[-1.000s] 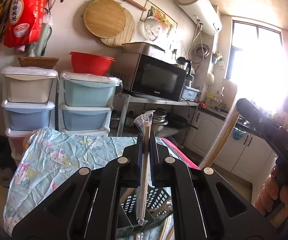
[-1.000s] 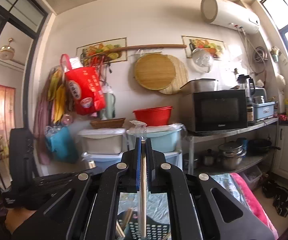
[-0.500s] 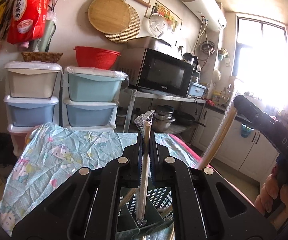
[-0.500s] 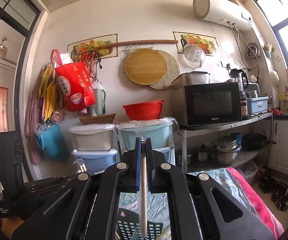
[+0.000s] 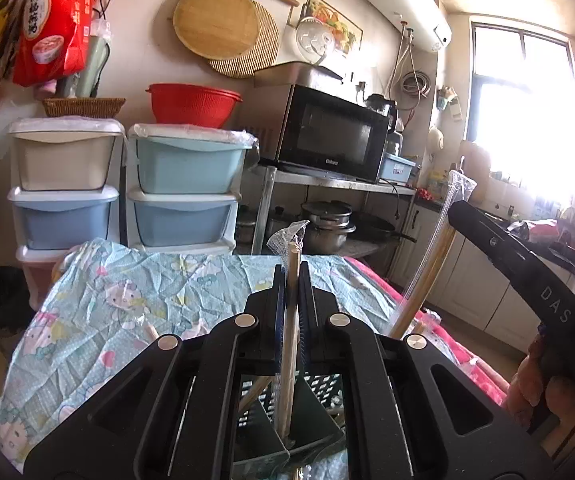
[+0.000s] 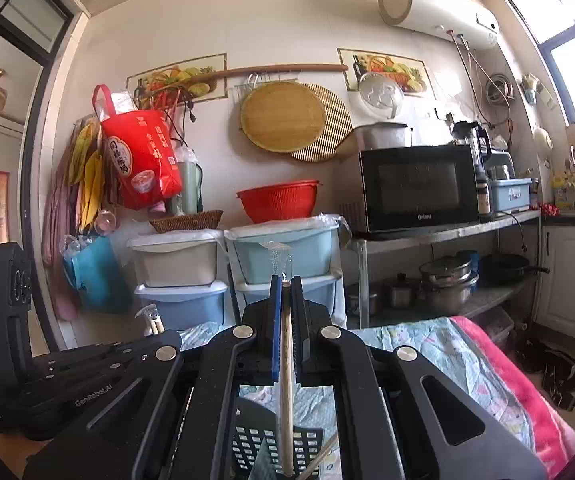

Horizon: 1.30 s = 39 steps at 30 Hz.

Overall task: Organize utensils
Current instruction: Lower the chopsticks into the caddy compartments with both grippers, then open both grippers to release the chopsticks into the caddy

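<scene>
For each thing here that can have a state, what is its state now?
left gripper: shut on a wrapped chopstick pair, upright
right gripper: shut on another wrapped pair, upright
utensil basket: below both pairs, holds utensils
microwave: door closed

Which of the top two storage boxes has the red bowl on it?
The pale blue top box, the one nearer the microwave, carries the red bowl. The white top box beside it carries a brown wicker basket instead.
</scene>
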Each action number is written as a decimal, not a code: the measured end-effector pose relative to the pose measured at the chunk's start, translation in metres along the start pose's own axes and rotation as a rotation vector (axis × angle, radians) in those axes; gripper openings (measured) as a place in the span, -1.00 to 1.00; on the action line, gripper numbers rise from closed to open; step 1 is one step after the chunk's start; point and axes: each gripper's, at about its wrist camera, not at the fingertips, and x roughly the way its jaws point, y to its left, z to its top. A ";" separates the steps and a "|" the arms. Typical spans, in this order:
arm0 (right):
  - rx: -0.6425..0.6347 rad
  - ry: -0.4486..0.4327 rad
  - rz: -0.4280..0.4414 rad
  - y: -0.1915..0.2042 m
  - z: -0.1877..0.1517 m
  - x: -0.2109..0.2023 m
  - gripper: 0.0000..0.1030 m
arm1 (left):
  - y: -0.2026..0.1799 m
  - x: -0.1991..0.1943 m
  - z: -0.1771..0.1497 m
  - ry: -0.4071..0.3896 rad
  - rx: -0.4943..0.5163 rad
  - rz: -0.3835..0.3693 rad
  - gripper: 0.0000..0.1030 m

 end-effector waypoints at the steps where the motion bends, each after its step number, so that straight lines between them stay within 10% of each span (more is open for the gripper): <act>1: 0.002 0.006 0.000 0.000 -0.003 0.002 -0.91 | 0.000 0.001 -0.002 0.005 0.001 0.000 -0.93; 28: 0.069 0.220 -0.018 -0.007 -0.048 0.017 -0.83 | 0.006 0.012 -0.034 0.136 0.002 -0.019 -0.92; 39: 0.095 0.249 -0.037 -0.017 -0.052 0.003 -0.43 | 0.011 0.000 -0.036 0.142 -0.015 -0.018 -0.45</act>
